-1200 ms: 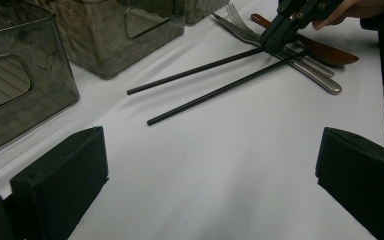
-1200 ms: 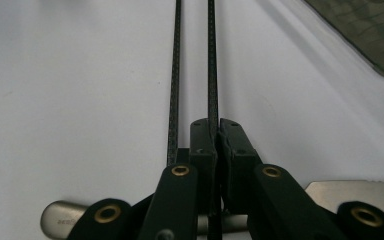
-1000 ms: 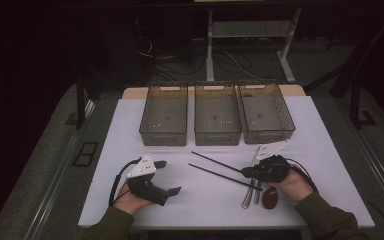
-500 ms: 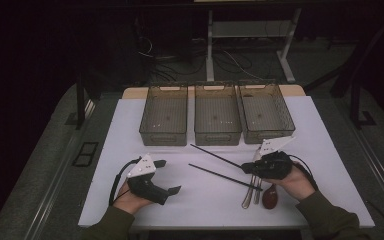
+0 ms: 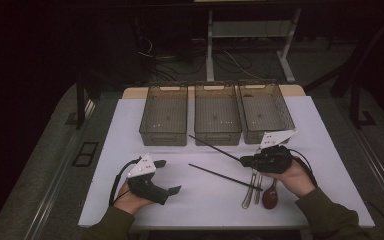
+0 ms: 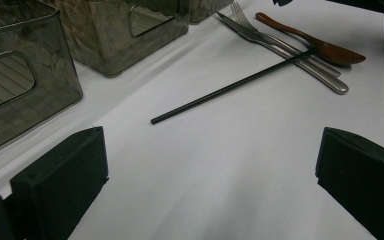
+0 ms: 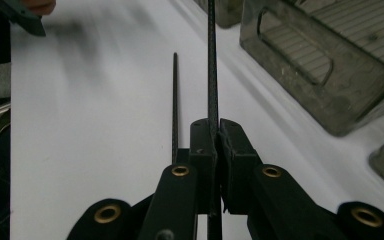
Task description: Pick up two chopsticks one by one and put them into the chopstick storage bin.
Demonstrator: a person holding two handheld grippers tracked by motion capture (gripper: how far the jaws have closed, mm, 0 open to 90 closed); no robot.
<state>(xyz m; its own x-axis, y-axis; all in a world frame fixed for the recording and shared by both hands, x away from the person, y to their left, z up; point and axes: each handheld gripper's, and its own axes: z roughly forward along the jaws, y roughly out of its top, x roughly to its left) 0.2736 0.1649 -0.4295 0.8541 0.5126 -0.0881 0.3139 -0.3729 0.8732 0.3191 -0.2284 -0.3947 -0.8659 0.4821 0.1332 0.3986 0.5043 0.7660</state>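
Black and thin as a knitting needle, the held chopstick is pinched at its butt end by the right gripper, whose fingers are clamped tight on it from either side. From the high view the stick runs out from the gripper toward ten o'clock, its tip close in front of the middle bin, and it looks lifted clear of the white worktop rather than lying on it. Holding it so near the end leaves nearly its whole length free, which I would guess suits swinging it over a bin rim and lowering it in lengthways. It is a plain, straight rod with a faintly speckled matt surface, no taper that I can make out. Its twin, the second chopstick, lies flat on the worktop just toward six o'clock of the held one, its far end resting across the fork and knife, with a brown wooden spoon beside them, all gathered at the right hand. Three smoky see-through bins sit in a row at twelve o'clock, the left bin and right bin flanking the middle one; likely one for each kind of utensil. The left gripper rests at seven o'clock on the worktop, fingers wide apart with nothing between them, seemingly waiting.
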